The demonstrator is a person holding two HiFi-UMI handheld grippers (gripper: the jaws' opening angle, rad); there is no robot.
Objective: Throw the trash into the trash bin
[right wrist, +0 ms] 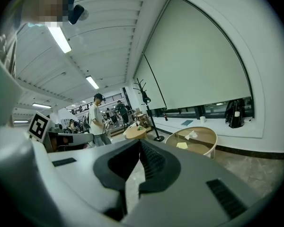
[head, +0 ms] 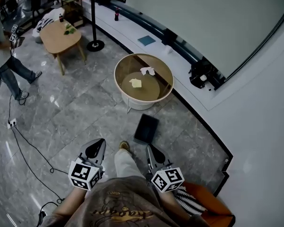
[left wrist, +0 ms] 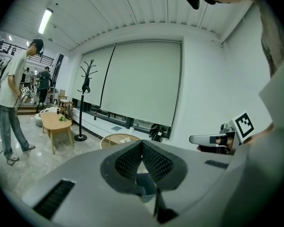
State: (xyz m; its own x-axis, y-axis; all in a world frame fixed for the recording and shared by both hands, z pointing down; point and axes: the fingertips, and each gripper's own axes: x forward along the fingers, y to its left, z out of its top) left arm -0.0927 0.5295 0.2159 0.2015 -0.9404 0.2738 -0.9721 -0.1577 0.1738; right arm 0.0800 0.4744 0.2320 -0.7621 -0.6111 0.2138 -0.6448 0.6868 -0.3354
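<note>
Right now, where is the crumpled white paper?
In the head view, the crumpled white paper lies on the round table near the picture's middle, toward the table's far side, just beyond and right of the yellow paper.

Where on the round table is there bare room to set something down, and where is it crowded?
Bare: on the round table, the near and right part between the yellow paper and the rim; also the grey floor left of the table and dark bin. Crowded: only the far middle, where the white tissue lies close beside the yellow paper.
</note>
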